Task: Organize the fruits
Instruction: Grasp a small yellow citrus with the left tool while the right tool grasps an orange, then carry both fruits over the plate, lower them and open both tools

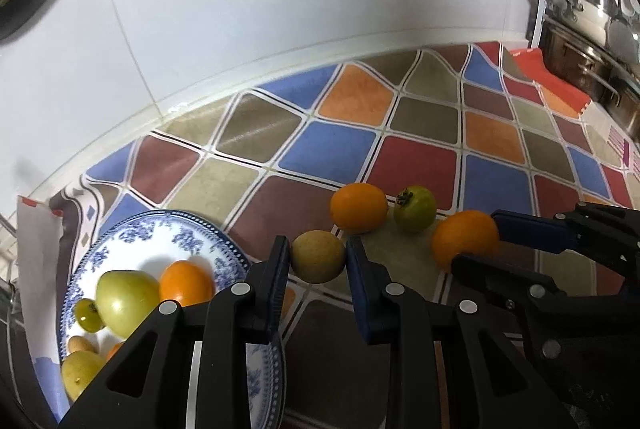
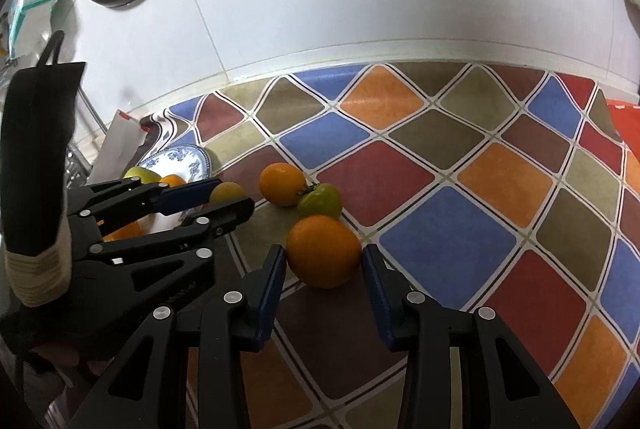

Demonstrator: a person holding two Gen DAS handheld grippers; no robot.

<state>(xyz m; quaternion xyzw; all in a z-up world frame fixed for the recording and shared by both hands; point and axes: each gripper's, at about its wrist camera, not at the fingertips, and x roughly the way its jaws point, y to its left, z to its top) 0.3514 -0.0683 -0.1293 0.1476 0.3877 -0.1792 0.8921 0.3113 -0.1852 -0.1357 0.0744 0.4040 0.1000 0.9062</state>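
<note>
Left gripper (image 1: 318,256): fingers (image 1: 276,269) are pressing both sides of a small round yellow-green fruit (image 1: 318,256), gripping it just off the plate's rim.
Right gripper (image 2: 324,261): blue-padded fingers (image 2: 272,281) are flanking a large round orange (image 2: 323,251); in the left wrist view they are sitting against its sides, so it reads as gripped.
Surface (image 2: 448,237): a cloth of coloured diamonds is covering it, running up to a white tiled wall along the far edge.
Loose fruit: a second orange (image 1: 359,207) and a green tomato with a dark stem (image 1: 415,209) are lying side by side, just beyond the two gripped fruits.
Plate: a blue-and-white patterned plate (image 1: 188,237) is sitting toward the left edge of the surface.
Plate contents: a pale green apple (image 1: 127,295), an orange fruit (image 1: 187,283), a small green tomato (image 1: 89,315) and more yellowish pieces, partly hidden by the left gripper.
Far right edge: steel pans (image 1: 592,17) are standing there.
</note>
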